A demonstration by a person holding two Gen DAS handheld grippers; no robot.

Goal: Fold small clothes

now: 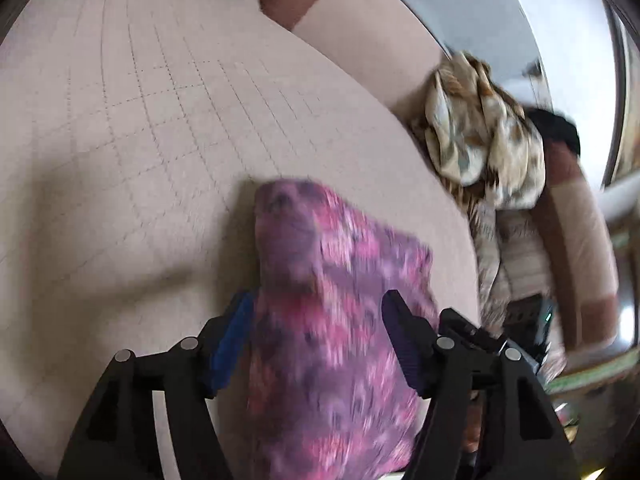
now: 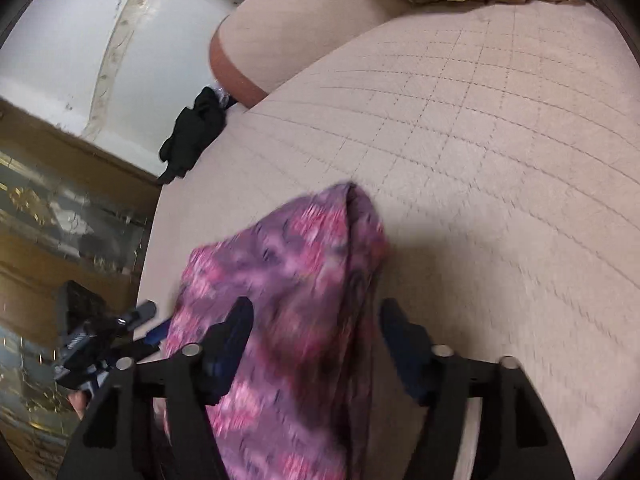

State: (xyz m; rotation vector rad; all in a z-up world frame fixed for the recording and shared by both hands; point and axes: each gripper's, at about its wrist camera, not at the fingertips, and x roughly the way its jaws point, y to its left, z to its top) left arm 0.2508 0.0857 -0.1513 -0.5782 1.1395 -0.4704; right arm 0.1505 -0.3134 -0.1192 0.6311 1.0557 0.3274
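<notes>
Pink-and-purple patterned garment: bunched on the near part of a beige quilted bed cover, lying between both grippers; blurred.
Left gripper: fingers apart, cloth between them, not clamped.
Right gripper: fingers apart, cloth draped over the left finger, not clamped.
Cream-and-brown printed cloth: heaped at the bed's far right edge.
Black cloth: at the far left edge.

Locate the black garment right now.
Right wrist view: the black garment lies bunched at the quilted beige cushion's far-left edge, below the armrest, well beyond the pink-purple cloth.
</notes>
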